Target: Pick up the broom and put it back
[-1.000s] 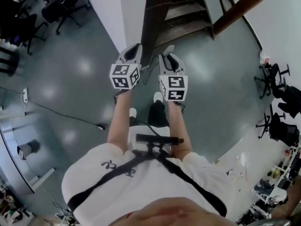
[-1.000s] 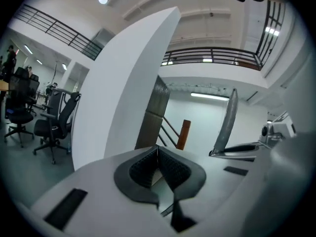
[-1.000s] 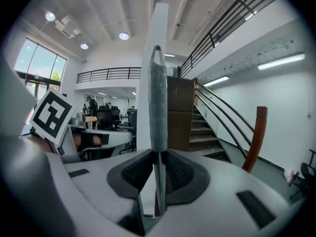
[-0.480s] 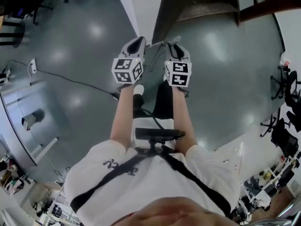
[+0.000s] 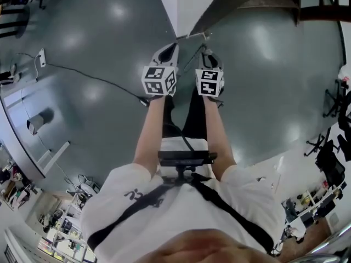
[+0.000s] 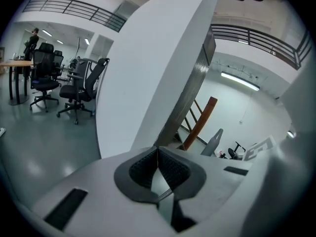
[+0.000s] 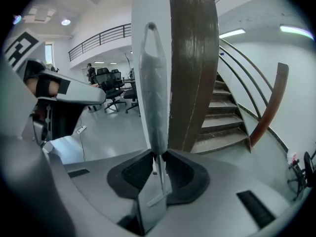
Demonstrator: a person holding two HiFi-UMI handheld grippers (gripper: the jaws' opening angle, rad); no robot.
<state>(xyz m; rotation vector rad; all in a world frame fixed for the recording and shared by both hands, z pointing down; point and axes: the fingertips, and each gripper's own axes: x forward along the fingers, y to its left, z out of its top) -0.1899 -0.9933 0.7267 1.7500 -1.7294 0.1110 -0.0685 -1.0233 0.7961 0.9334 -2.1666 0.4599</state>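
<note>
My right gripper [image 7: 159, 157] is shut on the broom's grey handle [image 7: 154, 83]. The handle rises from the jaws to a hang-loop tip in front of the white wall and the dark stair side. From the head view the right gripper [image 5: 208, 53] and left gripper [image 5: 169, 53] are side by side, held out low over the grey floor. The thin handle [image 5: 194, 56] slants between them. My left gripper [image 6: 158, 151] has its pads together with nothing in them. The handle's tip [image 6: 215, 142] shows to its right. The broom's head is hidden.
A white wall end [image 5: 184, 4] and a wooden staircase [image 7: 222, 122] stand straight ahead. Office chairs [image 6: 74, 83] are off to the left and more chairs [image 5: 334, 147] at the right. A cable [image 5: 93, 78] runs across the floor on the left.
Both grippers have come down toward the floor, side by side, the right still holding the handle. The staircase has slid out of the top of the head view.
</note>
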